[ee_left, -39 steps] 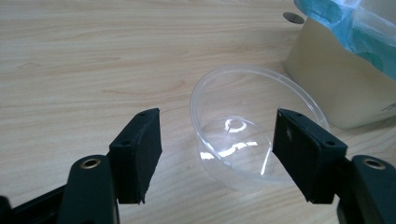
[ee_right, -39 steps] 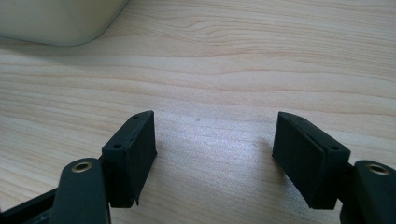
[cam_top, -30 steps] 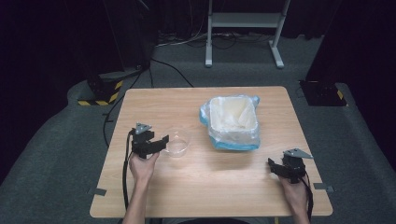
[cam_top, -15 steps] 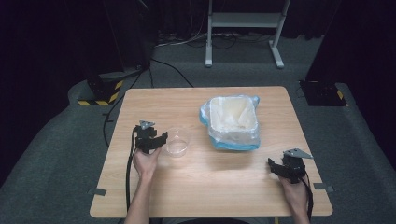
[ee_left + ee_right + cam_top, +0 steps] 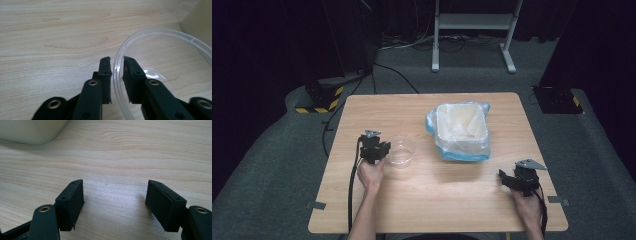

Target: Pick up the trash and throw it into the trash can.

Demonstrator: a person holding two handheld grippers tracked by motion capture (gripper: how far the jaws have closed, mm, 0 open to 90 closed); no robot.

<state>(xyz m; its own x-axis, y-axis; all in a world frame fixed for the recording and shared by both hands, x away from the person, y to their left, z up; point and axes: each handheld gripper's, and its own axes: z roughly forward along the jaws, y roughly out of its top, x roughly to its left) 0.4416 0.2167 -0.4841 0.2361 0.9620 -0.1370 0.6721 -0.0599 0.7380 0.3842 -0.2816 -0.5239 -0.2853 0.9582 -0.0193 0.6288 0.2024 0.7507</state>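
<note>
A clear plastic bowl (image 5: pixel 401 150) sits left of the table's middle. My left gripper (image 5: pixel 384 149) holds its left rim. In the left gripper view the bowl (image 5: pixel 160 50) has its thin rim between the two jaws, one outside the wall and one inside, and my left gripper (image 5: pixel 116 60) is shut on it. My right gripper (image 5: pixel 503 176) rests near the front right of the table, and in its own view the right gripper (image 5: pixel 115 187) is open over bare wood with nothing between its fingers.
A cream bin lined with a clear blue-edged bag (image 5: pixel 461 130) stands right of the bowl, past the table's middle; its corner (image 5: pixel 32 131) shows at the top left of the right gripper view. The wooden table (image 5: pixel 432 205) has bare wood along the front.
My left gripper has edged slightly forward and straightened at the bowl's rim, and the bowl has shifted a little with it. The right gripper has stayed where it was.
</note>
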